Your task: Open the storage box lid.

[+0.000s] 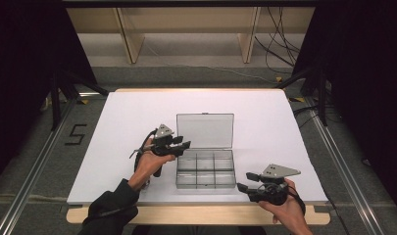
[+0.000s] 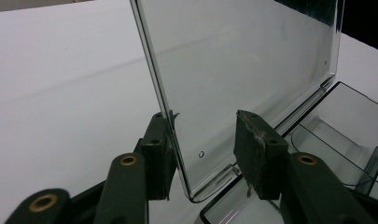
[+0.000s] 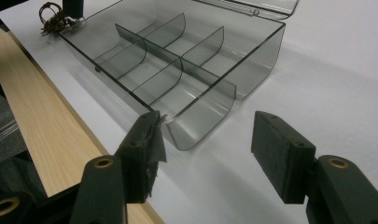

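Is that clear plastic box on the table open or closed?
Open. The lid stands raised behind the box, and its empty compartments are uncovered.

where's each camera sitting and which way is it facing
High view: above the person's side, looking forward and down on the table; forearms, both hands, left gripper and right gripper show.
Left gripper view: rides the left gripper, faces the upright lid between its open jaws.
Right gripper view: rides the right gripper, faces a corner of the clear box.
All three share the box.
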`<state>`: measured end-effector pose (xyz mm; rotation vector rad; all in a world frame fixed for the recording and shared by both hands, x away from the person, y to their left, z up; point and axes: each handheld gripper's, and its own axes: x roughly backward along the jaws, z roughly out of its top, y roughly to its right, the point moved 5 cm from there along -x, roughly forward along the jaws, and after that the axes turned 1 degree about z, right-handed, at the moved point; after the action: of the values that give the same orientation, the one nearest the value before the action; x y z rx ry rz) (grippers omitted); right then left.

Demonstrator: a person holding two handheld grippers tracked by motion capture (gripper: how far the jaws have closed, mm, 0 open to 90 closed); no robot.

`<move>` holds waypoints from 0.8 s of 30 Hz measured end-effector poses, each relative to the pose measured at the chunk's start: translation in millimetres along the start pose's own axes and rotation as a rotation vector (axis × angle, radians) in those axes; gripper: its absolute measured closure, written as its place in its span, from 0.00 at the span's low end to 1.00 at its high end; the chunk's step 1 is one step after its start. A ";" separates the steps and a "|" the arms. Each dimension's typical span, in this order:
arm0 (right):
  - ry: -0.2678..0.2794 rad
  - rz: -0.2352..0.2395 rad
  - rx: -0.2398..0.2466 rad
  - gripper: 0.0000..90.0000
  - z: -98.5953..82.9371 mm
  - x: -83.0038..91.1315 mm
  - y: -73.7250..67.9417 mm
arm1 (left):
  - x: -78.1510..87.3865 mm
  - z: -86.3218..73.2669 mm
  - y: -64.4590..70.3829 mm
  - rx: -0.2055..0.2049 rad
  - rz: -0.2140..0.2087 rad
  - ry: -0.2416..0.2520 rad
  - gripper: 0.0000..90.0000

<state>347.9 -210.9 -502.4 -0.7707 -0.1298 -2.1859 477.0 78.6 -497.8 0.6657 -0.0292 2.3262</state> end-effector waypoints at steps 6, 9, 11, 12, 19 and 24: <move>0.003 0.003 -0.001 0.49 0.1 0.1 -0.2 | -1.5 -2.0 -1.1 0.037 -0.005 -0.009 0.61; -0.002 0.019 -0.011 0.49 -0.7 -1.3 -0.6 | -1.7 -2.6 -1.0 0.038 -0.002 -0.007 0.61; -0.004 -0.002 0.004 0.49 -0.4 -0.1 0.6 | -1.5 -2.2 -1.5 0.030 -0.003 -0.018 0.61; -0.004 -0.003 0.004 0.49 -0.4 0.0 0.6 | -2.0 -2.2 -1.6 0.039 -0.008 -0.015 0.61; 0.009 0.011 -0.025 0.49 -0.7 -1.1 -1.1 | -2.0 -2.8 -2.1 0.070 -0.006 -0.027 0.61; 0.002 0.018 -0.028 0.49 -0.8 -0.6 -2.1 | -2.3 -2.6 -1.9 0.096 -0.002 -0.032 0.60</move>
<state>346.4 -209.4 -503.0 -0.7824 -0.0906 -2.1759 478.4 79.2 -501.4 0.7501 0.0682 2.3269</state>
